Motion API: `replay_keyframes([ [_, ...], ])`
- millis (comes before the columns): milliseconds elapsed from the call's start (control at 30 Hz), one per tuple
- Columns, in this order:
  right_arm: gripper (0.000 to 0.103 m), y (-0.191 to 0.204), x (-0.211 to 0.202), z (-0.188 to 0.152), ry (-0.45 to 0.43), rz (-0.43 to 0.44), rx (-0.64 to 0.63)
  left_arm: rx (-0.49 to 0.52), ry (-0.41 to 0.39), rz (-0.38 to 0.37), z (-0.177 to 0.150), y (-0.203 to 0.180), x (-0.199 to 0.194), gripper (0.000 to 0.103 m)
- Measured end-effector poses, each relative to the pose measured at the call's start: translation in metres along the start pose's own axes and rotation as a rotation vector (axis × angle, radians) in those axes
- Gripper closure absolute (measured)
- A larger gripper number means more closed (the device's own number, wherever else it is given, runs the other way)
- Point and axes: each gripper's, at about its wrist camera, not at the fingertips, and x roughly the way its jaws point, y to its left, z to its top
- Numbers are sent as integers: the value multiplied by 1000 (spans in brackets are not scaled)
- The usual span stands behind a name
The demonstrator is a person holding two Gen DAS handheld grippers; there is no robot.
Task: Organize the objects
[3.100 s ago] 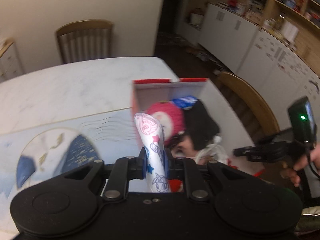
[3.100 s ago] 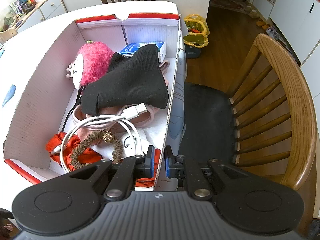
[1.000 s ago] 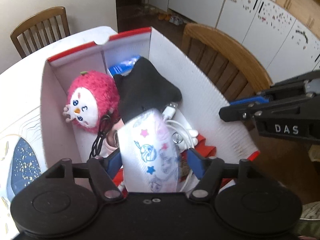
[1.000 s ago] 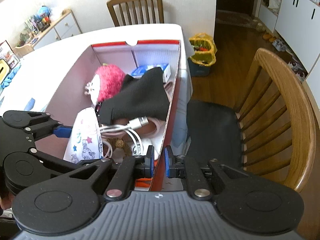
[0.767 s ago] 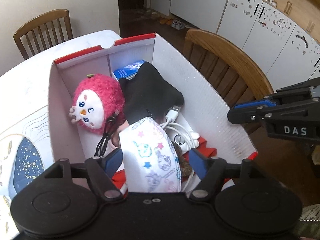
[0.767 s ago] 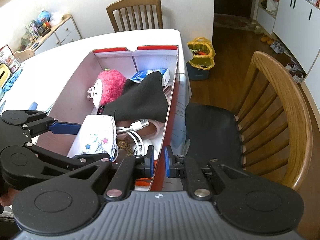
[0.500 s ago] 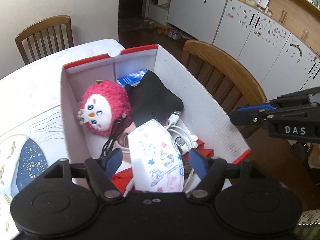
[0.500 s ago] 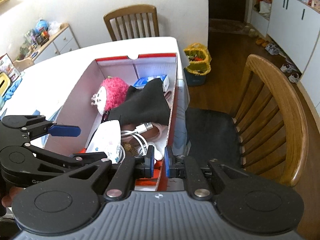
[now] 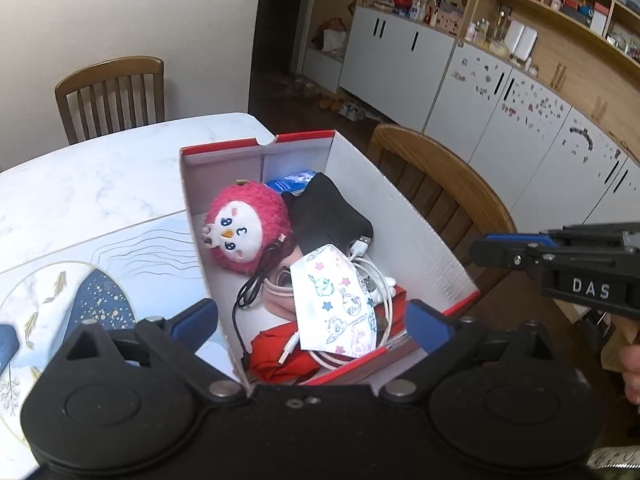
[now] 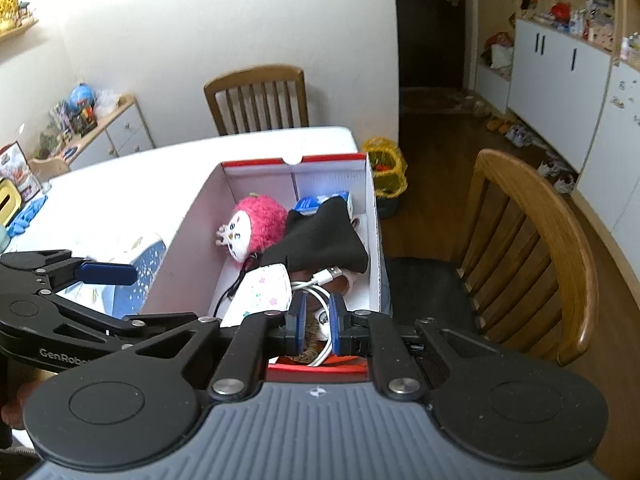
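Note:
A white cardboard box with a red rim (image 9: 256, 145) (image 10: 292, 159) stands on the table's right end. It holds a pink plush (image 9: 248, 232) (image 10: 256, 224), a black cloth (image 9: 328, 216), a white cable (image 9: 374, 276) and a red item (image 9: 288, 354). A cartoon-print face mask (image 9: 336, 304) (image 10: 266, 292) lies loose on top of them. My left gripper (image 9: 312, 324) hovers over the box's near end, its jaws opening wide, pads clear of the mask. My right gripper (image 10: 318, 324) is shut with nothing between its pads, above the box's near right corner.
A wooden chair (image 9: 440, 184) (image 10: 540, 248) stands close against the box's right side, another (image 9: 108, 92) at the table's far end. A placemat with a blue disc (image 9: 80, 280) lies left of the box. A yellow bag (image 10: 384, 164) sits on the floor.
The left jaws have spread wide and let go of the mask, which now lies in the box. Both grippers have drawn back and up from the box.

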Motion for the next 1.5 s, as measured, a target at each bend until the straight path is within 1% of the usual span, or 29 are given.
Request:
replay_keyframes([
  [100,91,9,-9,-6,-27,-16,2,-16,-13,-8,-3,4,-8,2],
  [133,89,11,-11,-7,-32,-18,4,-21,-17,-7,-4,5,-11,1],
  [200,81,16,-18,-11,-49,-30,8,-26,-26,-9,-7,8,-15,1],
  [267,67,20,-23,-14,-67,-37,8,-28,-37,-5,-10,10,-21,1],
  [367,55,26,-31,-19,-94,-41,8,-28,-50,-1,-14,12,-27,1],
  [400,54,28,-34,-20,-108,-41,3,-25,-55,1,-15,12,-30,1],
  [467,48,33,-38,-23,-123,-43,-4,-17,-65,3,-18,12,-35,1],
  [533,44,37,-42,-26,-136,-40,-6,-15,-76,21,-22,12,-39,1],
  [600,37,40,-45,-30,-152,-39,0,-20,-82,31,-25,14,-44,1],
  [633,31,42,-47,-32,-160,-40,1,-25,-86,38,-27,15,-47,1],
  [667,28,43,-49,-34,-168,-42,2,-27,-93,44,-28,16,-49,1],
  [733,26,47,-53,-38,-194,-41,4,-29,-113,45,-30,18,-55,1],
  [833,16,51,-60,-44,-234,-54,7,-16,-149,58,-33,19,-62,1],
  [933,10,54,-64,-49,-260,-49,21,-8,-162,57,-36,19,-68,1],
  [1067,9,58,-67,-56,-279,-64,20,-2,-157,58,-37,20,-70,1],
  [1267,9,58,-68,-60,-278,-75,53,7,-138,43,-41,20,-69,1],
  [1500,9,59,-68,-63,-271,-91,76,12,-135,38,-42,20,-68,1],
])
